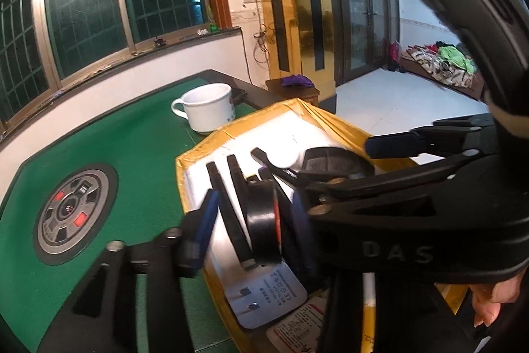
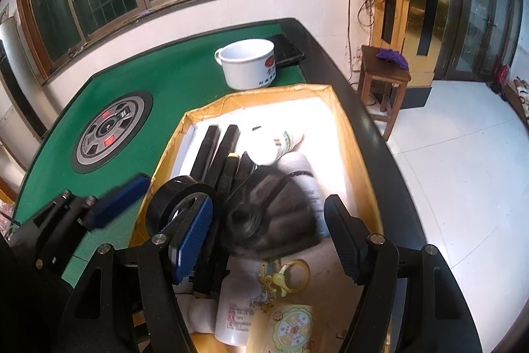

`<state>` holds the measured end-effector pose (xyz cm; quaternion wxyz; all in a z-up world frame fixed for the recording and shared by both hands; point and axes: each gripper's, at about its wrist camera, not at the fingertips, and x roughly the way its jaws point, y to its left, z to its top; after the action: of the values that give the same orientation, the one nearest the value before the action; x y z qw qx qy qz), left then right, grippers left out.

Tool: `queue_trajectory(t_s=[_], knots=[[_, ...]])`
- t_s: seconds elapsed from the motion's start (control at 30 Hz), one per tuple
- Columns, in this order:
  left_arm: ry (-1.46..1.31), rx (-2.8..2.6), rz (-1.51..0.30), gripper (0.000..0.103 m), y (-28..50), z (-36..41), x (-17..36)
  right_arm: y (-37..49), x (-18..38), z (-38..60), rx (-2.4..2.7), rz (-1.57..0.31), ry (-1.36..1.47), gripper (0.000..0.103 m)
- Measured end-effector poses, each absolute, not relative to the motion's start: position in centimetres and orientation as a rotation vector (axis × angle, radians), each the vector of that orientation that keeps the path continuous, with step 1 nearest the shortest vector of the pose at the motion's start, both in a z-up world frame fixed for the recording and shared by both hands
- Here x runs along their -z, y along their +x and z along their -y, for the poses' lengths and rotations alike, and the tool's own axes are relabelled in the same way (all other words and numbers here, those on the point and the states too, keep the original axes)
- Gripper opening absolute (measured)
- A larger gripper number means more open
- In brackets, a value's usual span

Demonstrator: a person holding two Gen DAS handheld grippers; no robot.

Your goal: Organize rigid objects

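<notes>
**Both grippers hanging over the packed tray**

Now, in the left wrist view, the left gripper [image 1: 254,220] is standing released over a yellow-rimmed tray [image 1: 185,167] that is sitting on the green felt table [image 1: 139,148]. Its blue-padded fingers [image 1: 205,220] are flanking a black tape roll [image 1: 264,220] standing on edge in the tray, and the pads are not pressing on it as far as the view shows. Black bars [image 1: 228,214] are lying side by side on the tray's white lining, and a white charger plug [image 1: 264,296] is lying nearer the camera. The right gripper [image 1: 390,144] is crossing in from the right, its jaws parted above a dark glove-like item [image 1: 334,161]. A white enamel mug [image 1: 208,108] is standing on the table just beyond the tray, and a round metal hub [image 1: 72,214] is sitting in the felt to the left. A person's fingertips [image 1: 489,303] are showing at the lower right.

Next, in the right wrist view, the right gripper [image 2: 271,237] is hanging with its jaws apart and nothing clamped, over the dark glove-like item [image 2: 271,214]. The left gripper [image 2: 158,207] is reaching in from the left, one finger outside the tray and one beside the tape roll [image 2: 175,204]. White bottles [image 2: 297,167] are lying in the tray [image 2: 344,134], with a yellow keyring clasp [image 2: 284,277] and a round-patterned card [image 2: 294,330] nearer the camera. The mug [image 2: 248,65] is standing past the tray, and a wooden stool [image 2: 383,81] is standing on the floor beside the table [image 2: 185,78].
</notes>
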<state>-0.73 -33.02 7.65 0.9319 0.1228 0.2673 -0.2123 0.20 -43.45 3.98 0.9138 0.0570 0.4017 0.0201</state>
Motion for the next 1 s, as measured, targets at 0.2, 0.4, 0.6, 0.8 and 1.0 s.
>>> queue_trajectory(t_s=[0.2,0.4,0.6,0.8,1.0], knots=[[0.230,0.448,-0.497,0.076,-1.7,32.5,-9.1,-1.5,-5.7,44.2,-0.016,-0.770,0.145,0.070],[0.242,0.487,-0.482,0.082,-3.5,31.5,-10.6,-4.7,-7.0,45.2,0.059,-0.697,0.172,0.072],[0.246,0.410,-0.550,0.085,-4.0,28.4,-11.0,-9.1,-7.3,46.1,0.154,-0.604,0.187,0.079],[0.236,0.421,-0.570,0.085,-5.1,25.5,-11.1,-11.1,-6.2,45.3,0.129,-0.573,0.227,0.079],[0.370,0.388,-0.511,0.085,-7.2,26.4,-10.9,-11.1,-5.8,44.5,0.113,-0.585,0.241,0.079]])
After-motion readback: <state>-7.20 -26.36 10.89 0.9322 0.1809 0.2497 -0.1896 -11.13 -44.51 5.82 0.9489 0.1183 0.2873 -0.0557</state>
